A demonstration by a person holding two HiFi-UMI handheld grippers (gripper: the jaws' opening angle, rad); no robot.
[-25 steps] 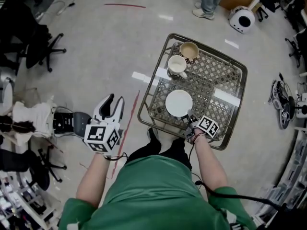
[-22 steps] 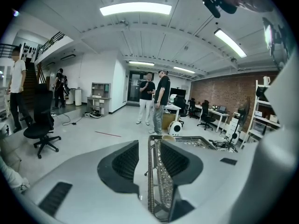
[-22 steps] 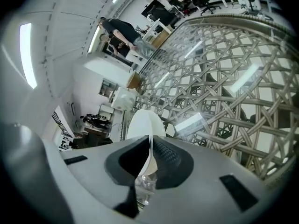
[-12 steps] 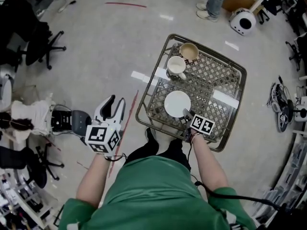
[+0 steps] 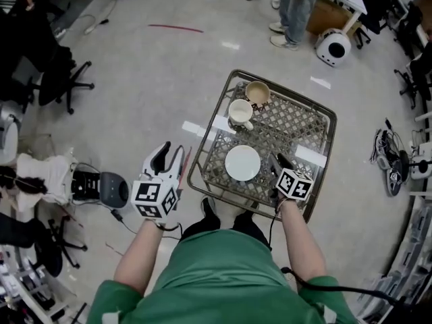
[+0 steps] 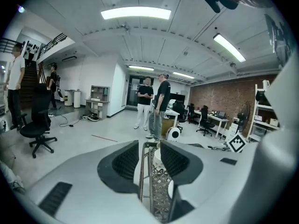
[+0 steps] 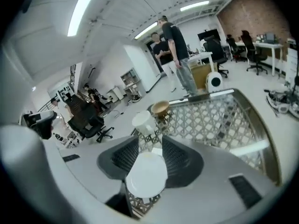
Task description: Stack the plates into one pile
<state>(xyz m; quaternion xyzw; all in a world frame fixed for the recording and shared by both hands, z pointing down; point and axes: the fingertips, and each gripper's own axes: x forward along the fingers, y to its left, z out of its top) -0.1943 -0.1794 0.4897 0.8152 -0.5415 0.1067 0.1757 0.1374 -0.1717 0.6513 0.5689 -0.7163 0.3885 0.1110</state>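
Observation:
A white plate [image 5: 242, 163] lies flat on the metal lattice table [image 5: 329, 123], near its front edge. A white cup [image 5: 239, 111] and a brown cup [image 5: 257, 92] stand at the far left corner. My right gripper [image 5: 278, 160] hovers just right of the plate and apart from it. In the right gripper view the plate [image 7: 146, 175] shows below my right gripper [image 7: 150, 142]; the jaws are closing with nothing pressed between them. My left gripper [image 5: 169, 152] is open over the floor, left of the table. Through my left gripper [image 6: 149, 146] I see the table's rim [image 6: 148, 171].
Office chairs [image 5: 64, 69] stand at the left, with a black device [image 5: 101, 187] on the floor by my left gripper. People [image 5: 293, 5] and a round white machine [image 5: 334, 46] are beyond the table. Shoes and cables [image 5: 391, 164] lie at the right.
My right gripper has let go of the plate's rim, opened, risen and shifted to the plate's right. The plate stays on the table. My left gripper has drifted slightly toward the table.

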